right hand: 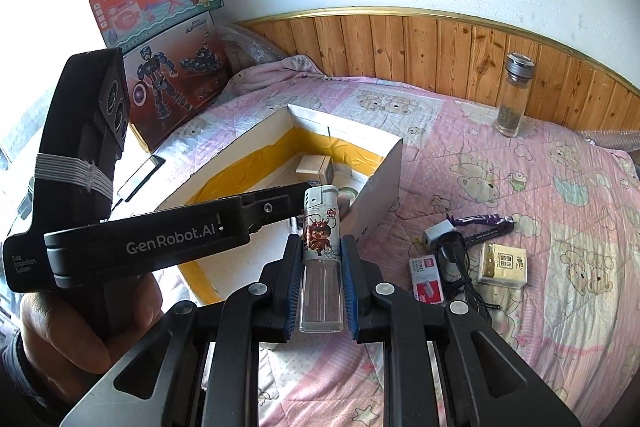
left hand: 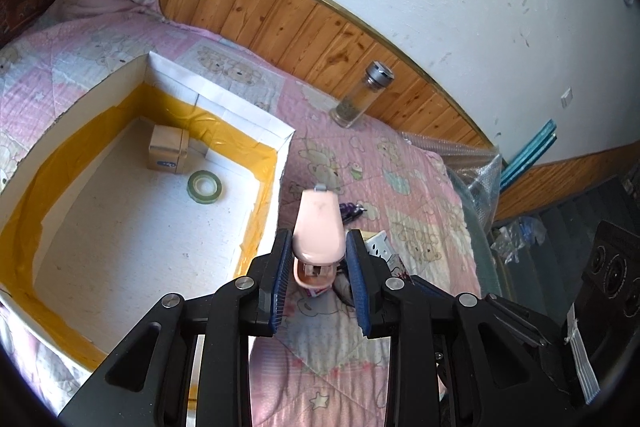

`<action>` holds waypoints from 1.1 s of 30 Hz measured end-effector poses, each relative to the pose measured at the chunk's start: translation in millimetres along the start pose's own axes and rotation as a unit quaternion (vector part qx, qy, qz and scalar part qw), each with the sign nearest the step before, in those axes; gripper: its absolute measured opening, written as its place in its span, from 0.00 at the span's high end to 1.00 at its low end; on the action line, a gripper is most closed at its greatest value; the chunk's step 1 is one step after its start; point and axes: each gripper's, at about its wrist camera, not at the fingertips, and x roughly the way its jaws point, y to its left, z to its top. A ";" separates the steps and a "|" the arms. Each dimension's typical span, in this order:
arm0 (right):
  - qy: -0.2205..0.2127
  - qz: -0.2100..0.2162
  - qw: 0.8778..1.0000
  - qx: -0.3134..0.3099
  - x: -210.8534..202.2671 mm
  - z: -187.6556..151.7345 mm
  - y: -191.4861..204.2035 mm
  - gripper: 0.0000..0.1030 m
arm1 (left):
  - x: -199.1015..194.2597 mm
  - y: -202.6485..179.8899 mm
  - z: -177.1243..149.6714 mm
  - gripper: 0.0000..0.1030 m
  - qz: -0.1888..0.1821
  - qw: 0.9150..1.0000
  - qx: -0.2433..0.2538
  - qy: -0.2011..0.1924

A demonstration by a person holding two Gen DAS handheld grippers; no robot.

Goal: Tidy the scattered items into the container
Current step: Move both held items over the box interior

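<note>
My left gripper point(left hand: 318, 255) is shut on a pink stapler point(left hand: 319, 223), held above the quilt just right of the white box point(left hand: 280, 143) lined with yellow tape. The box holds a small tan carton point(left hand: 168, 149) and a green tape roll point(left hand: 205, 187). My right gripper point(right hand: 321, 263) is shut on a clear lighter point(right hand: 321, 247) with a cartoon print, near the box's point(right hand: 384, 179) front right corner. On the quilt lie a staple box point(right hand: 427, 279), a tissue pack point(right hand: 504, 265), a purple pen point(right hand: 486, 221), a black cable point(right hand: 456, 259) and a grey plug point(right hand: 436, 231).
A glass bottle point(right hand: 513, 95) with a metal lid stands by the wooden wall panel; it also shows in the left wrist view point(left hand: 362, 95). Toy boxes point(right hand: 168, 39) lean at the bed's far left. The left gripper's body point(right hand: 140, 235) crosses the right wrist view. Bubble wrap point(left hand: 476, 171) lies at the bed's edge.
</note>
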 end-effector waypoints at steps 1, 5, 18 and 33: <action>0.002 0.000 1.000 -0.001 2.5 0.8 1.0 0.80 | 0.4 3.0 1.2 0.72 -0.001 1.000 -0.003 0.000; 0.007 0.002 1.000 -0.006 12.6 2.6 5.2 0.80 | -1.2 11.4 5.9 0.73 -0.002 1.000 -0.009 -0.003; 0.008 0.008 1.000 -0.020 27.8 17.7 18.3 0.80 | -14.5 32.3 19.7 0.74 -0.009 0.999 -0.036 -0.020; 0.012 0.013 0.999 -0.034 47.8 34.6 33.0 0.80 | -21.5 62.3 32.8 0.74 0.003 0.997 -0.062 -0.037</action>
